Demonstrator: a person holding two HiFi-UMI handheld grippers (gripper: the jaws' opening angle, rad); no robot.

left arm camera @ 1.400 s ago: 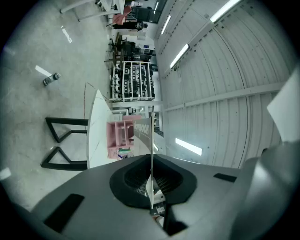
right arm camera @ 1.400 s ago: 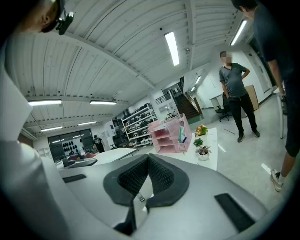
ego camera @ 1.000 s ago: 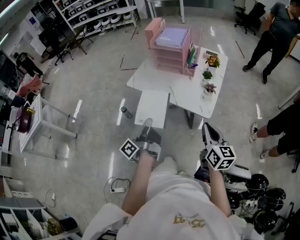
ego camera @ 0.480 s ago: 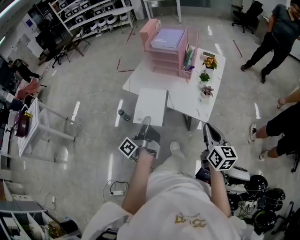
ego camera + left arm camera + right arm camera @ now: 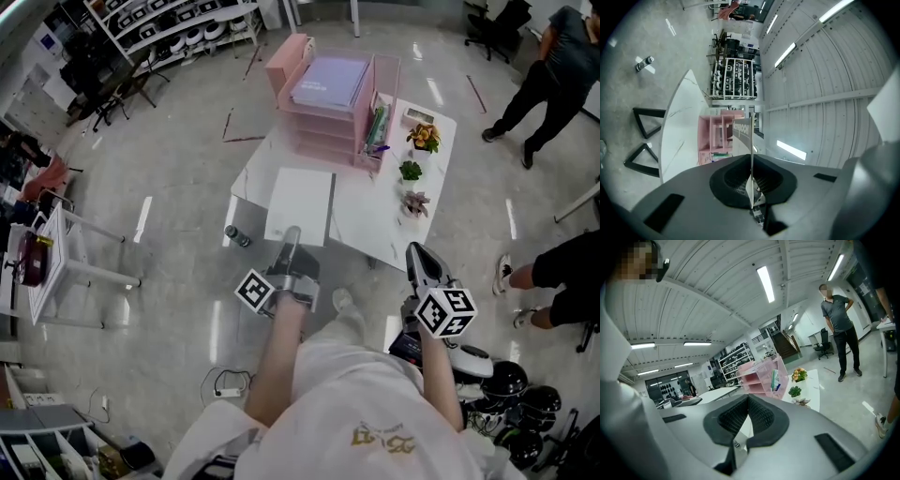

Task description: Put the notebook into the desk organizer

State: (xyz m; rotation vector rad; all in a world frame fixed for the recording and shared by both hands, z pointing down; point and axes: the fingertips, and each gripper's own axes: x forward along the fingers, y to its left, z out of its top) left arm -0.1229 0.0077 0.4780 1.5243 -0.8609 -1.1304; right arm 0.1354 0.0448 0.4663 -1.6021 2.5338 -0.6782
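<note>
My left gripper [image 5: 292, 236] is shut on the near edge of a white notebook [image 5: 301, 204], which hangs flat in the air in front of the white table [image 5: 375, 211]. In the left gripper view the notebook [image 5: 743, 133] stands edge-on between the pressed pads of that gripper [image 5: 751, 165]. The pink desk organizer [image 5: 330, 111] stands on the table's far end, a purple folder [image 5: 329, 80] on top; it also shows ahead in both gripper views [image 5: 720, 136] [image 5: 761, 375]. My right gripper [image 5: 416, 253] is shut, empty, off the table's near right corner [image 5: 747, 401].
Three small potted plants [image 5: 413, 169] line the table's right side. A bottle [image 5: 232, 236] lies on the floor left of the table. One person [image 5: 553, 61] stands at the far right, another's legs [image 5: 548, 272] nearer. Black helmets [image 5: 511, 394] crowd the floor at lower right.
The table and organizer have come closer as I walked toward them. Both grippers advanced with me, the left still gripping the notebook.
</note>
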